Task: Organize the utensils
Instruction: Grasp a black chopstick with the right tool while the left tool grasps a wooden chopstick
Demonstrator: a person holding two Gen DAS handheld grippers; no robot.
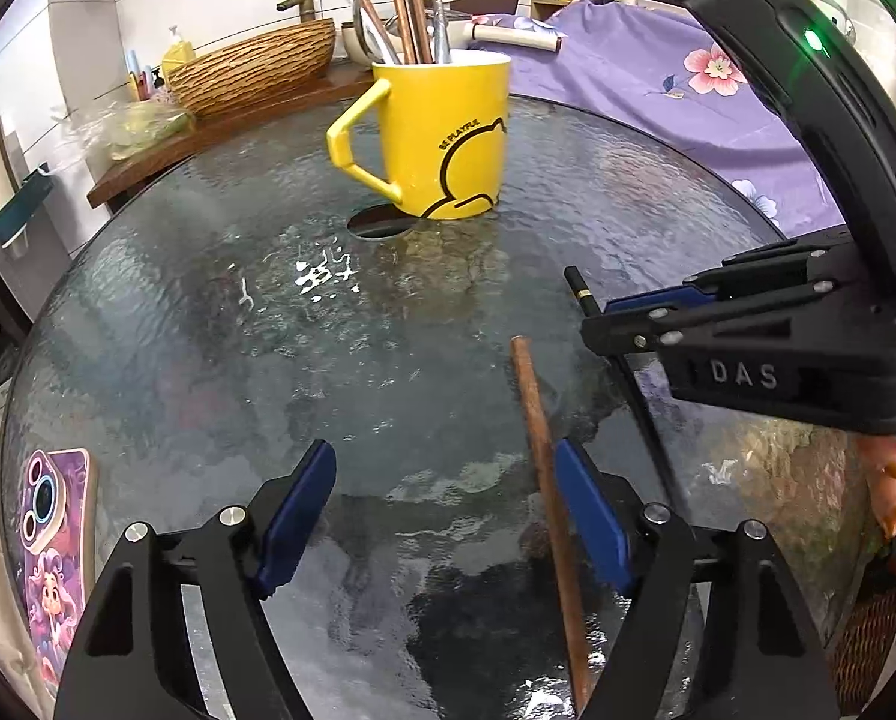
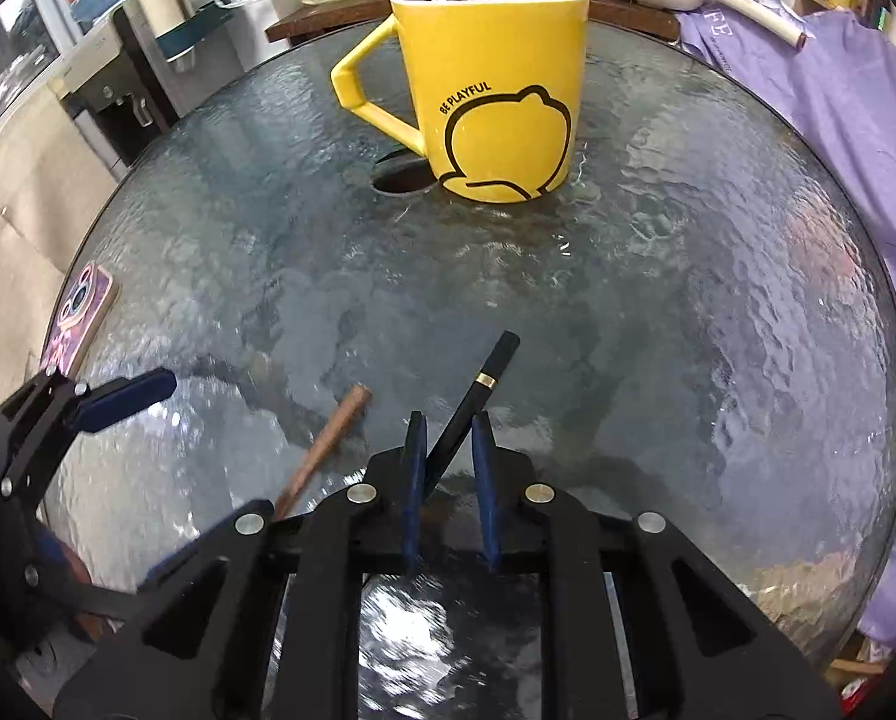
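I am holding my right gripper (image 2: 449,456) low over the table, its blue pads narrowed around a slim black chopstick (image 2: 476,399) with a thin gold band; the pads are standing just beside the stick, and I cannot tell whether they are actually pressing it. The stick is slanting up toward the middle of the right wrist frame. In the left wrist view, my left gripper (image 1: 444,510) is standing wide, its flat blue pads well apart, with a brown wooden chopstick (image 1: 547,480) lying just inside the right-hand pad; it is a long, matte, round rod running from the lower edge up toward the centre of the frame. Both sticks are lying on the round glass table (image 1: 207,330), whose rippled, pebbled surface is throwing white glints. A round hole is showing in the glass beside the glossy yellow mug (image 1: 454,138), which is standing in the upper middle of the frame, angular handle to the left, with a black cartoon outline and the words "BE PLAYFUL". Steel spoons and brown sticks are standing upright in it. At the lower left edge a phone (image 1: 57,534) in a purple cartoon case is lying flat. A purple floral cloth (image 1: 658,78) is filling the upper right, and a woven basket (image 1: 255,69) is sitting at upper left.
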